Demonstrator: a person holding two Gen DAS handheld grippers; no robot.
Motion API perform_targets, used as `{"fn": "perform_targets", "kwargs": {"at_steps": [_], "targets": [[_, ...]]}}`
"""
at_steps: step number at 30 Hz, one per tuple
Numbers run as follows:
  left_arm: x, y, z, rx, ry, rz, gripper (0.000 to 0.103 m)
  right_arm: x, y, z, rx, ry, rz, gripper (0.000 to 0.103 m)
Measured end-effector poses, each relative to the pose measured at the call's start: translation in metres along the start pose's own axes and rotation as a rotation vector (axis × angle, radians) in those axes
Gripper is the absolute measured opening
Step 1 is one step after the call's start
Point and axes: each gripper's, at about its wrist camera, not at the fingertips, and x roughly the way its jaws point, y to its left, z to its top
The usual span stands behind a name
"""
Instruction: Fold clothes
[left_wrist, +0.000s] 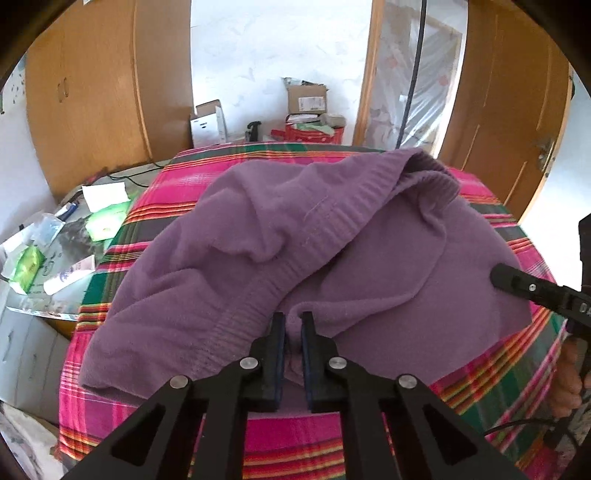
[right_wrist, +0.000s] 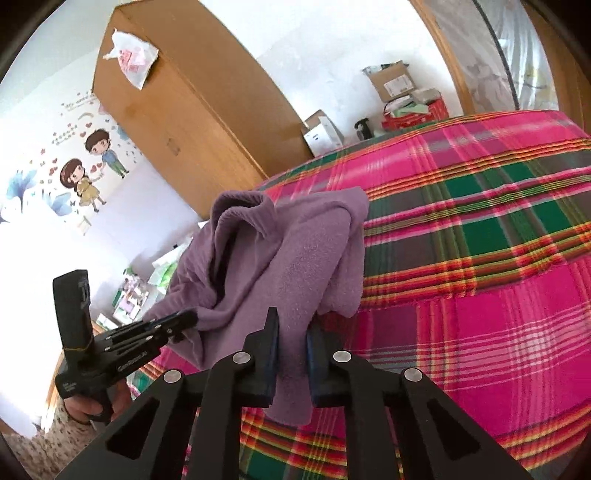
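Observation:
A purple fleece garment (left_wrist: 332, 236) lies crumpled on a bed with a pink, green and grey plaid cover (left_wrist: 207, 173). At the garment's near edge, my left gripper (left_wrist: 293, 332) is shut on a fold of the cloth. In the right wrist view my right gripper (right_wrist: 291, 332) is shut on another part of the purple garment (right_wrist: 295, 258), which hangs raised above the plaid cover (right_wrist: 480, 240). There the left gripper (right_wrist: 186, 318) pinches the cloth from the left, held by a hand (right_wrist: 88, 408). The right gripper (left_wrist: 498, 275) enters the left wrist view at the garment's right side.
A side table (left_wrist: 55, 306) cluttered with green packets and tubes stands left of the bed. Cardboard boxes (left_wrist: 306, 99) and a red box sit beyond the far edge by the white wall. A wooden wardrobe (left_wrist: 99, 103) stands at the back left and a wooden door (left_wrist: 517, 110) at the right.

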Motion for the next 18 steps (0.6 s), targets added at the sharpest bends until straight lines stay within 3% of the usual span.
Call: {"fn": "perform_targets", "kwargs": {"at_steps": [6,18], "targets": [[-0.006,-0.016,0.001,-0.018,-0.003,-0.073,0.008,-0.028,-0.006,0.002,0.015,-0.058,-0.009,0.012],[-0.013,-0.069,-0.003,0.007,0.003,-0.228,0.008,-0.094,-0.033,0.000,0.058,-0.159,-0.113,0.012]]}}
